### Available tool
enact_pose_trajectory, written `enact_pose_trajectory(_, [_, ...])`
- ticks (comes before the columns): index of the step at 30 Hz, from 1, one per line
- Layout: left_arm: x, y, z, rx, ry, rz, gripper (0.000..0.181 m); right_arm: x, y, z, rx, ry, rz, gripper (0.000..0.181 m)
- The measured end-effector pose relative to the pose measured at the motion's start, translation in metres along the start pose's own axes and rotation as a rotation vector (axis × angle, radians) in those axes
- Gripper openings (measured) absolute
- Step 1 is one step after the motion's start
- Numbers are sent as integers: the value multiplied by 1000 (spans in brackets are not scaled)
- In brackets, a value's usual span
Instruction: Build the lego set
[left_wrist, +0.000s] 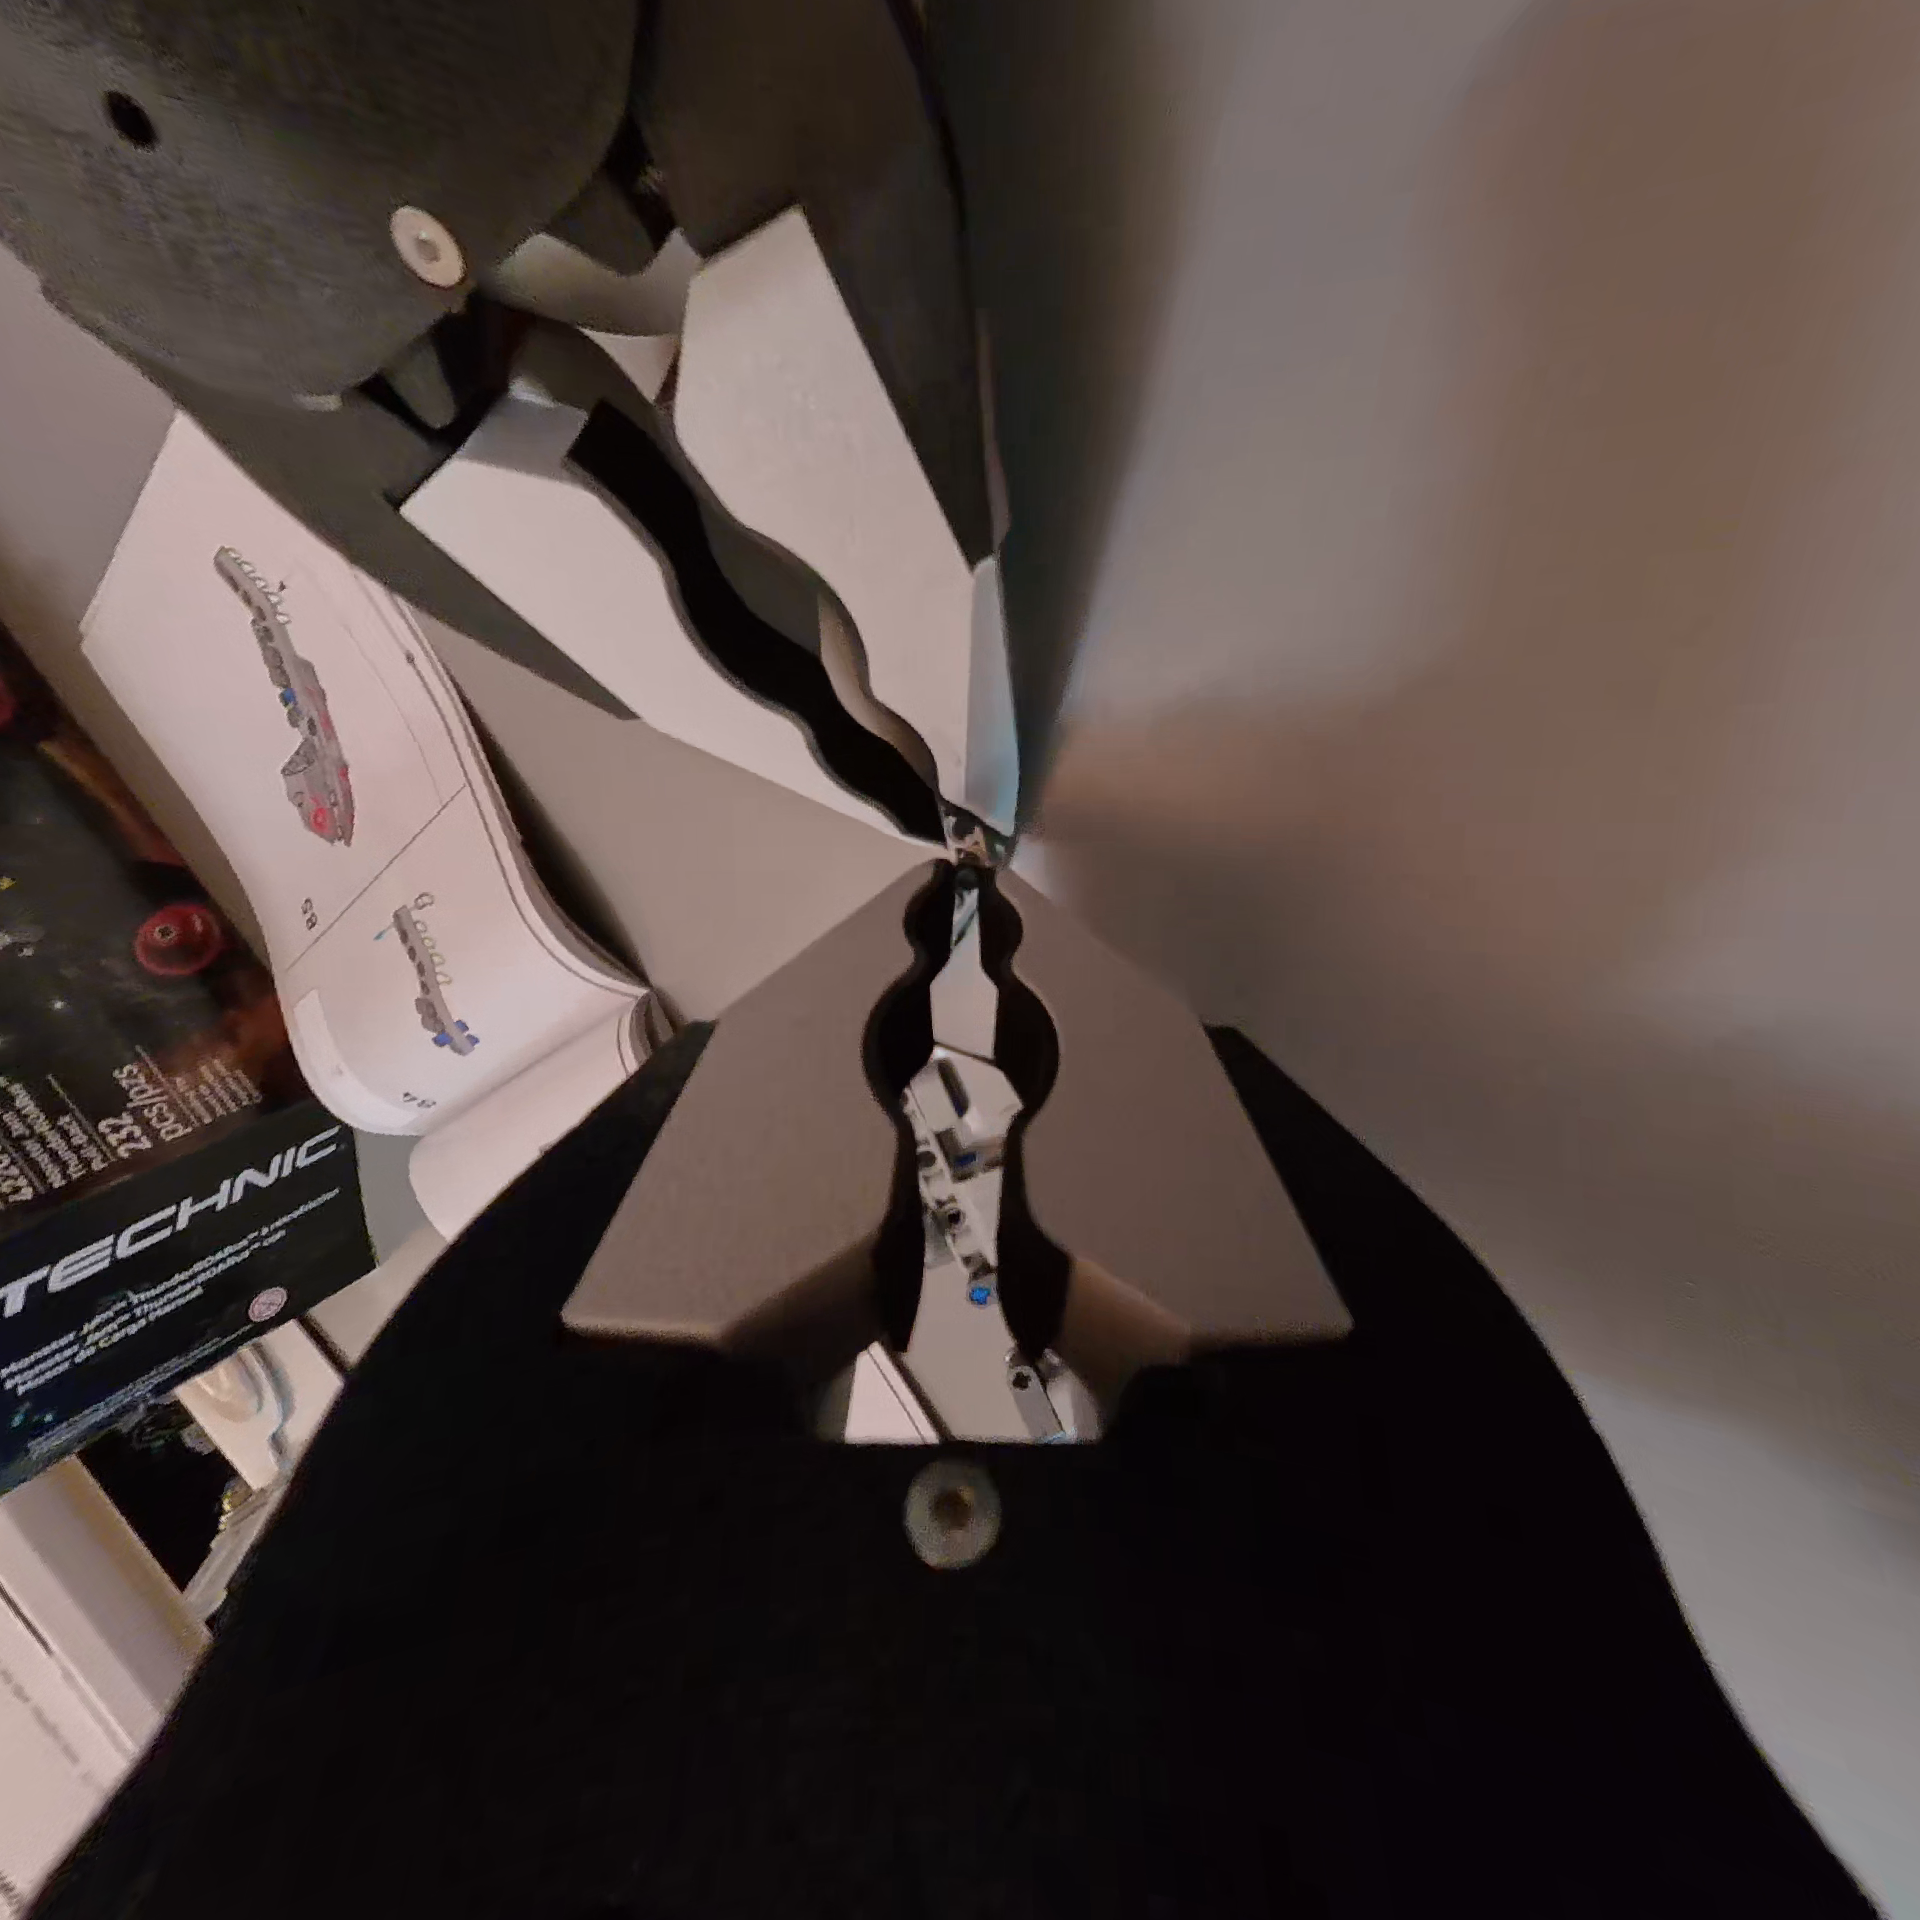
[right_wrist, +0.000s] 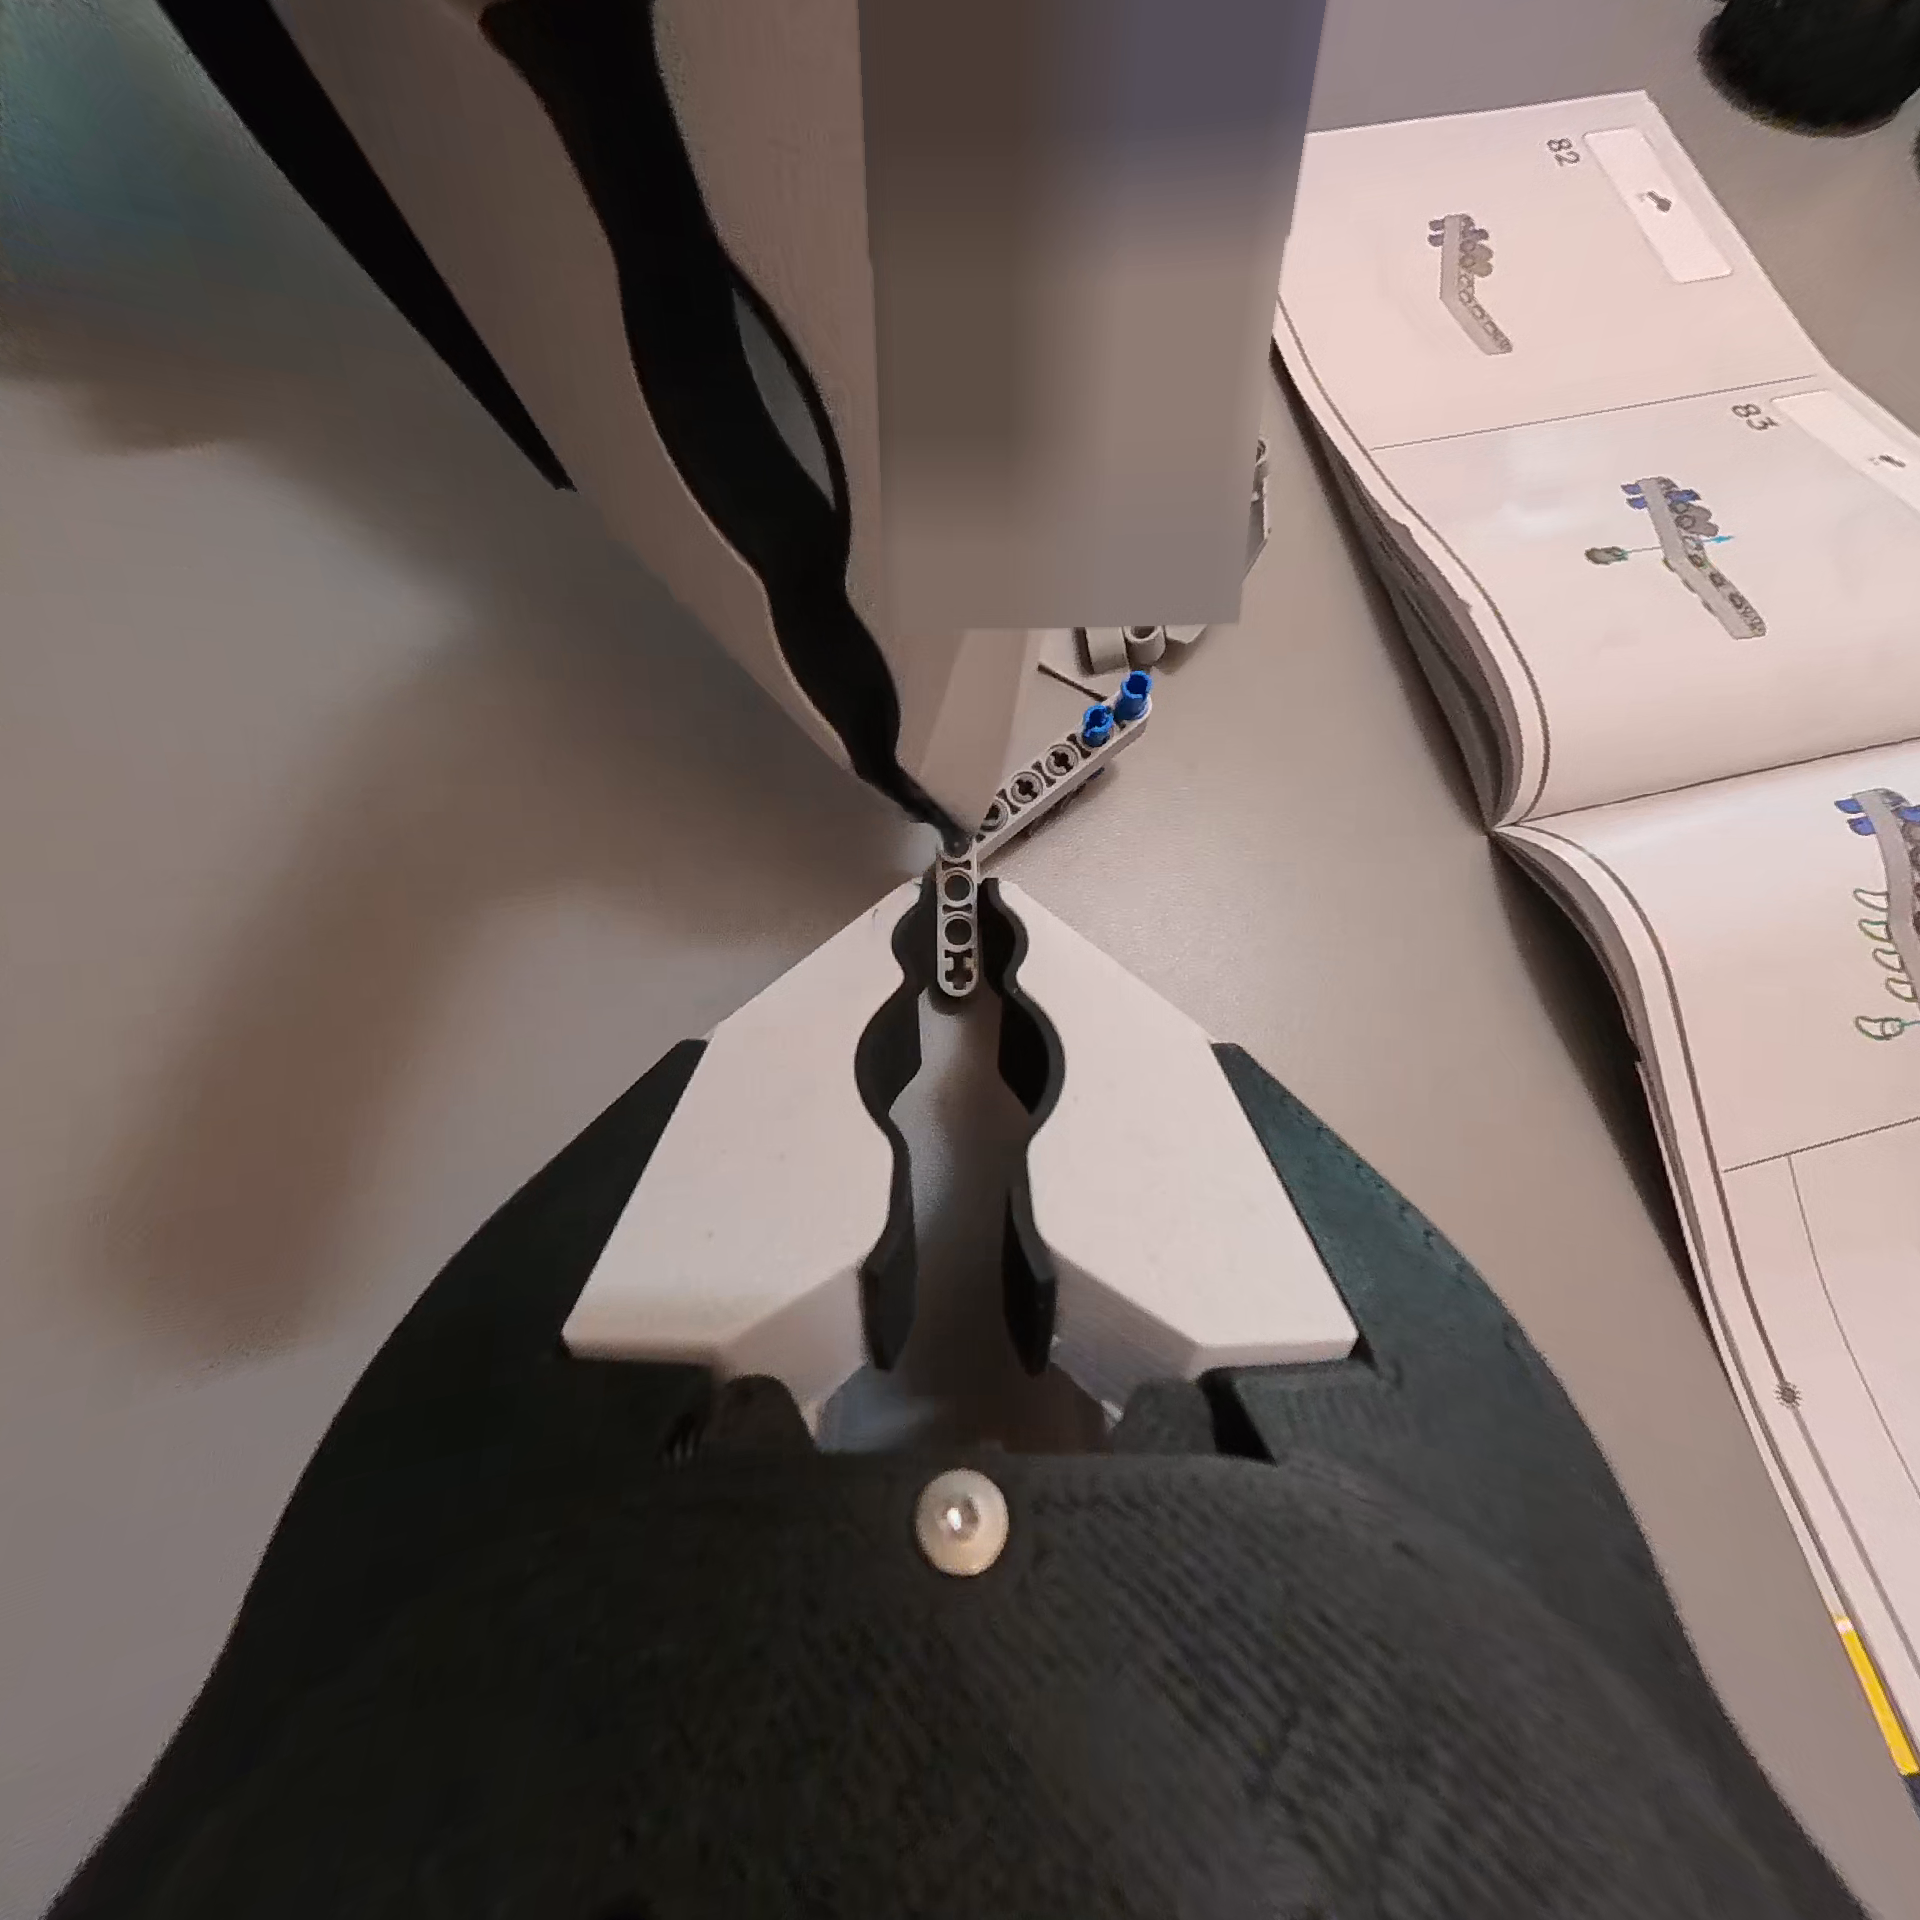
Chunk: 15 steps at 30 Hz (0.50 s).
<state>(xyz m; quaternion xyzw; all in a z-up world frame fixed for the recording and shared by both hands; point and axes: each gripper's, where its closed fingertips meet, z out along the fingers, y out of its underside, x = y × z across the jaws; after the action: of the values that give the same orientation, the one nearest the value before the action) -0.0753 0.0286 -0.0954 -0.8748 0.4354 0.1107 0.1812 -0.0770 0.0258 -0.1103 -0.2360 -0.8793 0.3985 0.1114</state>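
- Both tongs meet tip to tip over the grey table (right_wrist: 312, 935): the right gripper (right_wrist: 958, 940) is clenched on the short arm of a bent grey lego beam (right_wrist: 957, 935), which sits between its black pads (right_wrist: 1006, 935).
- From above, the left gripper (right_wrist: 940, 831) pinches down on the beam's bend, its tips closed on the piece; in its own view the left gripper (left_wrist: 966, 862) shows only a sliver of the part at the tips.
- Held just above the table, the beam's long arm slants away to the right, ending in two blue pins (right_wrist: 1117, 707).
- Just behind, a few loose grey pieces (right_wrist: 1132, 649) lie on the table.
- Off to the right, an instruction booklet (right_wrist: 1558, 623) lies open.
- Beyond it, seen from the left wrist, a dark lego box (left_wrist: 156, 1195) stands beside the booklet (left_wrist: 343, 810).
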Motion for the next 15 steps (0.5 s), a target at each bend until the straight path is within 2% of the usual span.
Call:
enact_pose_trajectory(8, [2, 4, 3, -108, 43, 87, 1, 0, 0, 0, -1, 1, 0, 6])
enact_pose_trajectory(15, [1, 3, 3, -259, 65, 254, 1, 0, 0, 0, -1, -9, 12, 7])
